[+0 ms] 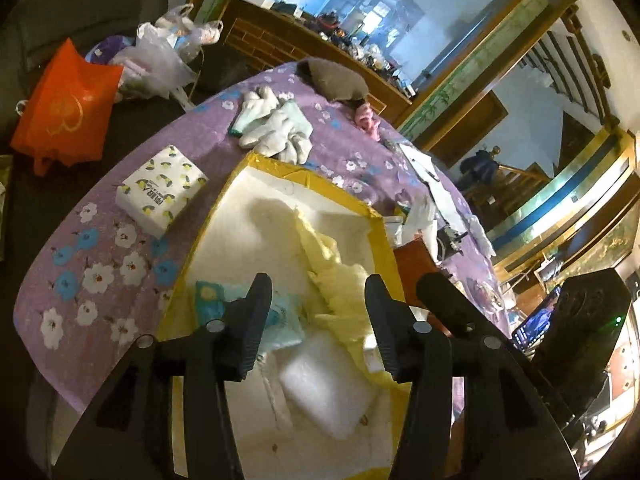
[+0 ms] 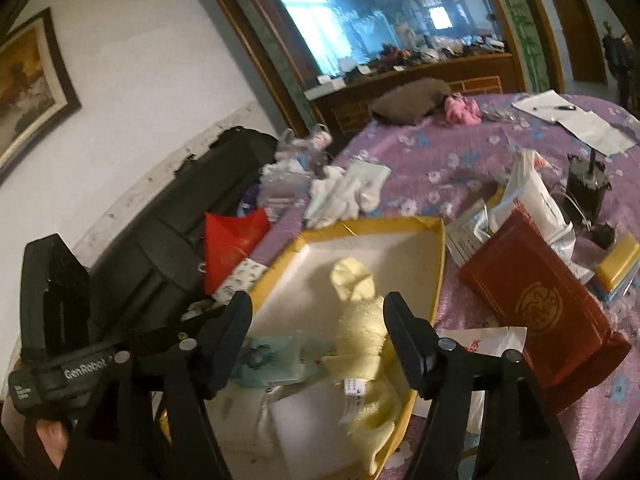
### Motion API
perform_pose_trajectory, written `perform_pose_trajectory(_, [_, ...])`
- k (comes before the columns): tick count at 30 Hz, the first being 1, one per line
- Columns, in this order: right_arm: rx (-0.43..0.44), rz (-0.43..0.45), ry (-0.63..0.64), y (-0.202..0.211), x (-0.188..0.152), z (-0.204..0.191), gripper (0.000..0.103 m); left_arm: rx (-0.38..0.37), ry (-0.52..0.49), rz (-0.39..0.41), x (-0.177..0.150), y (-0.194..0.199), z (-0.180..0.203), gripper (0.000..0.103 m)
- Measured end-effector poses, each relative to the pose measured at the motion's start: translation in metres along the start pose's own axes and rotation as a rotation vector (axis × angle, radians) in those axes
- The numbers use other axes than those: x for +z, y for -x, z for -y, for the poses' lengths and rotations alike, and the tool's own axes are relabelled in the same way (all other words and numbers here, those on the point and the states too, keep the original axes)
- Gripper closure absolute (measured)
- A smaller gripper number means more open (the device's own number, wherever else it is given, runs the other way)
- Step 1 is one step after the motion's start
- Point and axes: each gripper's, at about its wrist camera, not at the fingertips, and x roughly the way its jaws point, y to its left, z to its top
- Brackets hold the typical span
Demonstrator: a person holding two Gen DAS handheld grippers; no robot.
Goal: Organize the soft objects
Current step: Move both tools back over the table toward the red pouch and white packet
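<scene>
Both the left gripper (image 1: 318, 298) and right gripper (image 2: 318, 316) hover released above a yellow-rimmed box (image 1: 304, 178) holding a yellow towel (image 2: 362, 320).

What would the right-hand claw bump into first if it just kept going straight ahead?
Probably the pale yellow fluffy cloth lying in the yellow-edged box: it sits between the open fingers of the right gripper. Depth is hard to judge.

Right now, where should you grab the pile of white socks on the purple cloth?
Take the white socks at the heaped middle of the pile, coming straight down from above with the jaws spread across the bunch. They lie loose and flat on the purple cloth beyond the yellow box, so the raised, crumpled folds on top probably give the easiest pinch.
</scene>
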Motion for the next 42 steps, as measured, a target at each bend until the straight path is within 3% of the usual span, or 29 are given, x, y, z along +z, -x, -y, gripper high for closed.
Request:
perform_pose_trajectory(4, [0.051, 0.013, -0.007, 0.012, 0.004, 0.012, 0.034, -0.018, -0.005, 0.004, -0.003, -0.004, 0.019, 0.054])
perform_pose_trajectory(8, [0.097, 0.037, -0.052, 0.026, 0.008, 0.041, 0.034, -0.020, -0.075, 0.027, -0.002, -0.011, 0.051, 0.054])
perform_pose_trajectory(13, [0.098, 0.033, -0.072, 0.040, 0.013, 0.077, 0.034, -0.039, -0.092, 0.037, -0.009, -0.025, 0.086, 0.054])
perform_pose_trajectory(24, [0.095, -0.017, -0.136, 0.073, -0.003, 0.151, 0.031, 0.000, -0.100, -0.046, -0.040, -0.067, 0.137, 0.055])
perform_pose_trajectory(26, [0.088, -0.020, -0.135, 0.079, -0.008, 0.155, 0.024, -0.001, -0.111, -0.058, -0.043, -0.069, 0.145, 0.055])
perform_pose_trajectory(32, [0.092, -0.040, -0.146, 0.091, -0.022, 0.163, 0.023, 0.010, -0.153, -0.071, -0.060, -0.065, 0.163, 0.055])
perform_pose_trajectory(42, [0.066, -0.076, -0.106, 0.098, -0.027, 0.157, 0.024, 0.021, -0.141, -0.089, -0.080, -0.057, 0.161, 0.055])
